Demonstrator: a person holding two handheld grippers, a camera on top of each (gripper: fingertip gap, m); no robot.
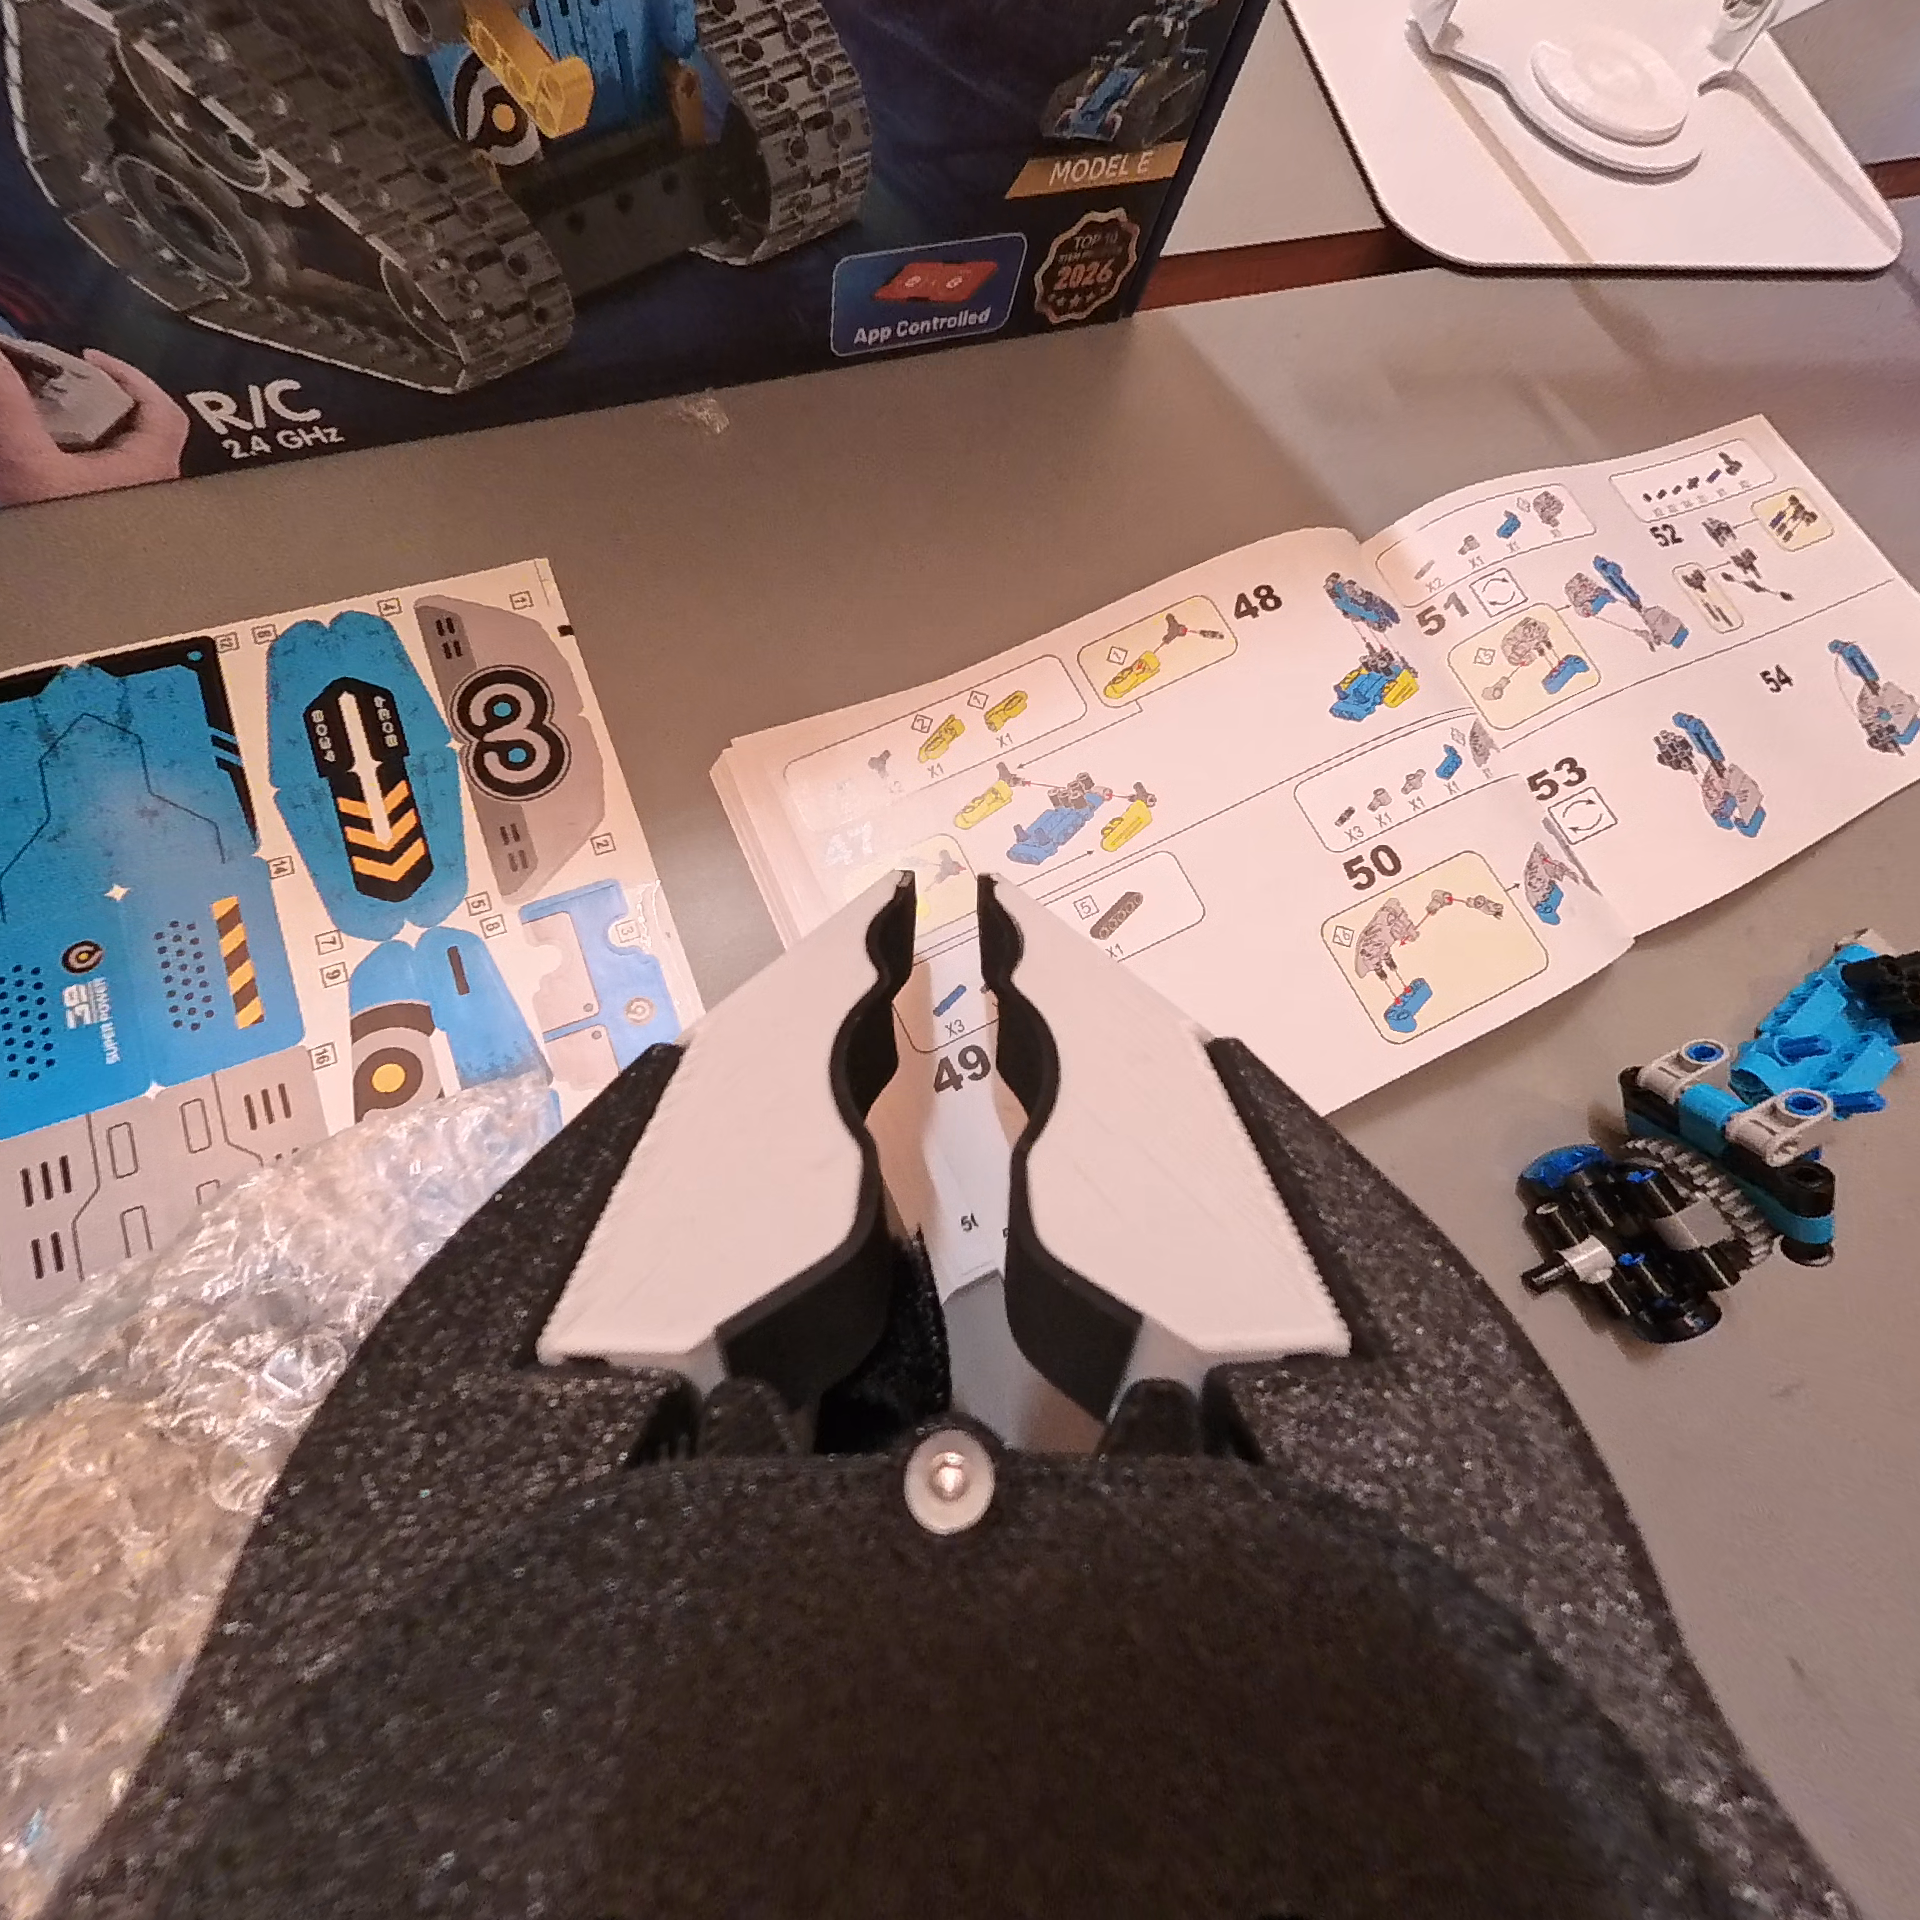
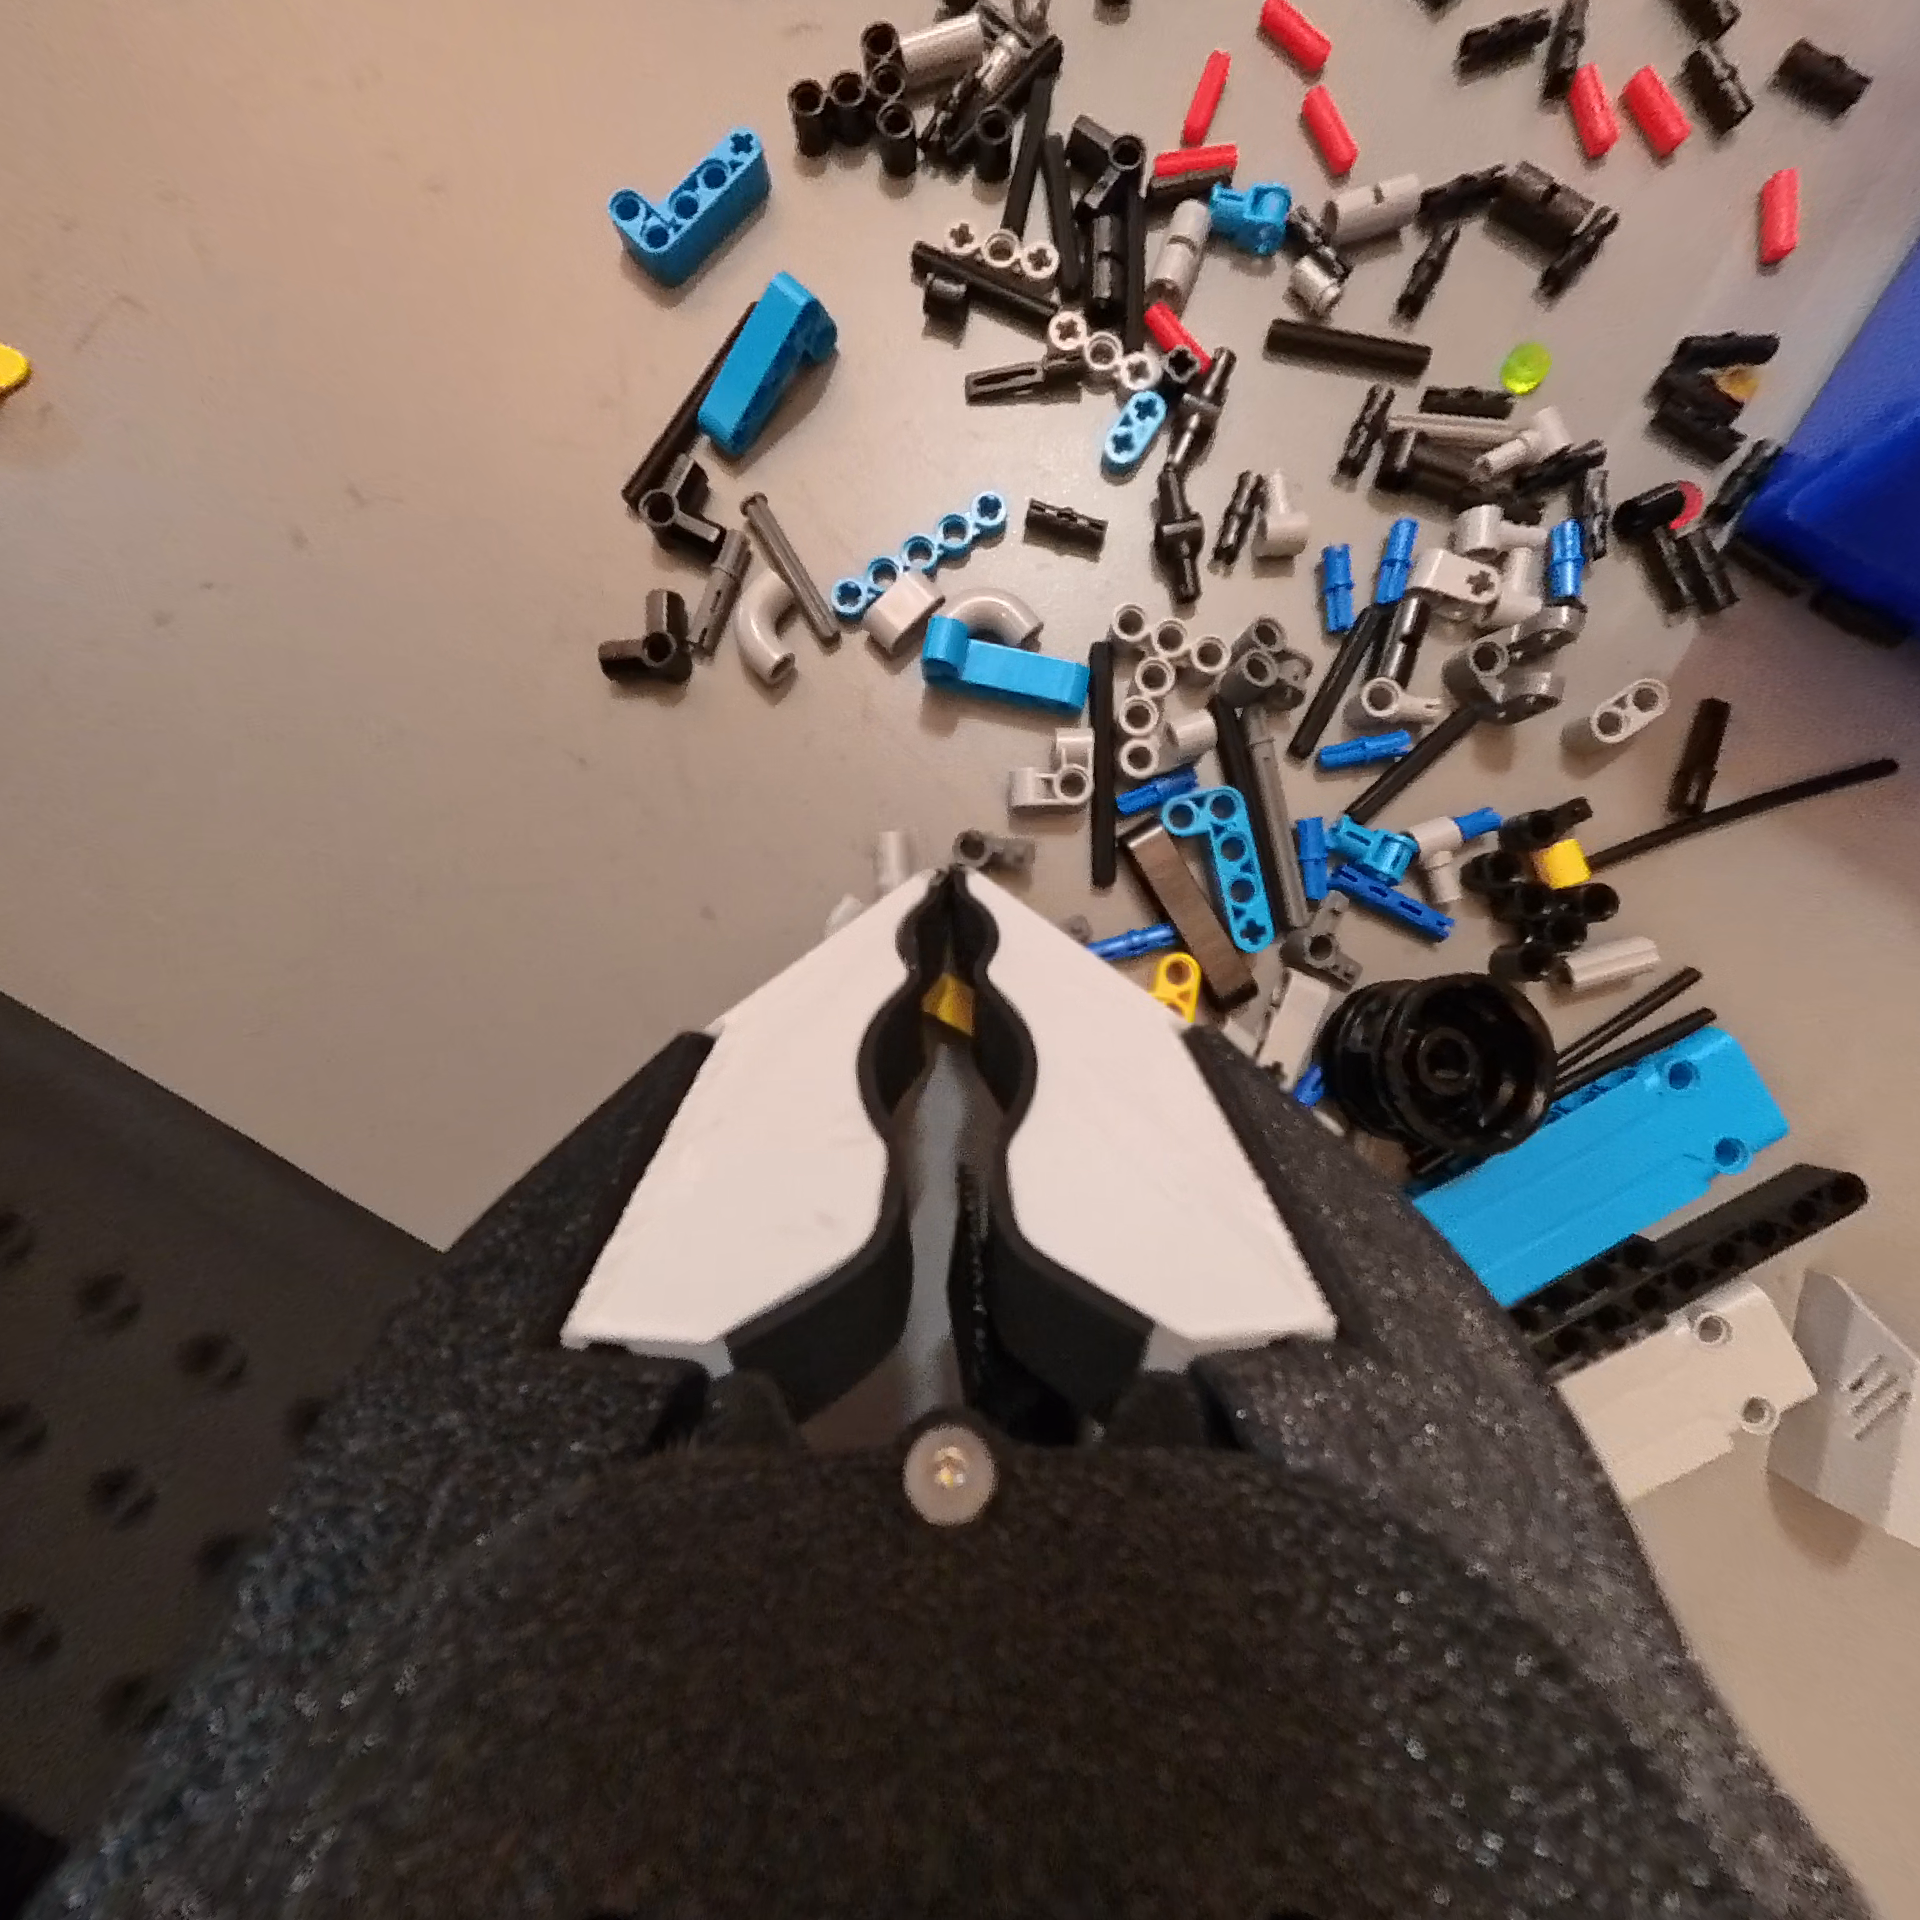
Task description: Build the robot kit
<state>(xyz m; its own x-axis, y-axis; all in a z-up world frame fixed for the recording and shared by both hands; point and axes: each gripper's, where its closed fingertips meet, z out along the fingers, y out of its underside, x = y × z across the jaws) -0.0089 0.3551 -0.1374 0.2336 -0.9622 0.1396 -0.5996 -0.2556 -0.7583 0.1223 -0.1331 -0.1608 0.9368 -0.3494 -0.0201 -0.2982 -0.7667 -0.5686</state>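
My left gripper (image 1: 945,883) is open by a narrow gap with nothing between the pads. It hovers over the left page of an open instruction booklet (image 1: 1299,727). My right gripper (image 2: 951,881) has its fingertips shut together, low over the near edge of a scatter of small building pieces (image 2: 1247,623). A small grey connector (image 2: 987,847) lies just beyond its tips. A bit of yellow (image 2: 948,1003) shows in the hollow between the pads behind the tips; I cannot tell whether it is gripped or lies on the table below.
Left wrist view: a sticker sheet (image 1: 260,831), bubble wrap (image 1: 156,1403), the kit's box (image 1: 623,208), a white stand (image 1: 1610,135), a part-built blue and black assembly (image 1: 1714,1143). Right wrist view: a black wheel (image 2: 1439,1060), a blue panel (image 2: 1621,1164), a blue bin (image 2: 1860,447), a black perforated board (image 2: 156,1299). The left gripper's tips are roughly 50 cm from the right gripper's.
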